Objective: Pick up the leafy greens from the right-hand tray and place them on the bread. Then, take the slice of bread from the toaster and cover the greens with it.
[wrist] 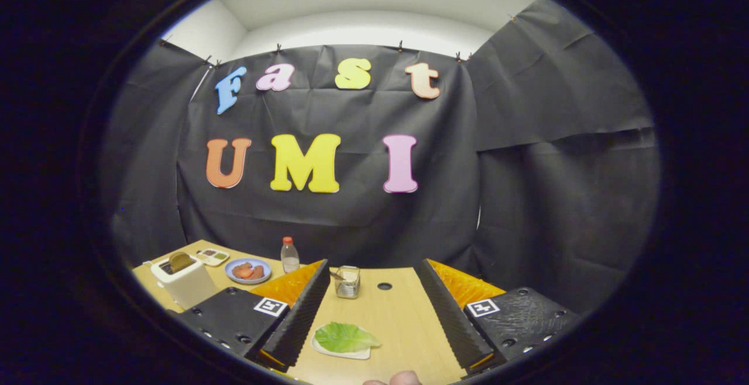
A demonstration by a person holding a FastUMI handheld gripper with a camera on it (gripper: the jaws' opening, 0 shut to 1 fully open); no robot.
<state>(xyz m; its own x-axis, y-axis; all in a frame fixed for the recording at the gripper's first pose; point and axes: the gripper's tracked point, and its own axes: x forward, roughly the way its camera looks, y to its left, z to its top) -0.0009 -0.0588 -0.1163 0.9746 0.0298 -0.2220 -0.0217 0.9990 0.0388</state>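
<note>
A green lettuce leaf (345, 337) lies on a small white tray (342, 352) on the wooden table (398, 320), between my fingers and nearer the left one. My gripper (374, 315) stands open above the table with nothing between its fingers. Far off to the left, a white toaster (186, 282) holds a brown slice of bread (181, 261) that sticks up from its slot. Beyond the toaster, a blue plate (248, 271) carries reddish-brown food; I cannot tell whether bread lies under it.
A clear bottle with a red cap (289, 255) stands behind the blue plate. Ahead of my left finger is a small glass holder (347, 282). A small white dish (212, 256) sits behind the toaster. A fingertip (404, 379) shows near the table's front edge.
</note>
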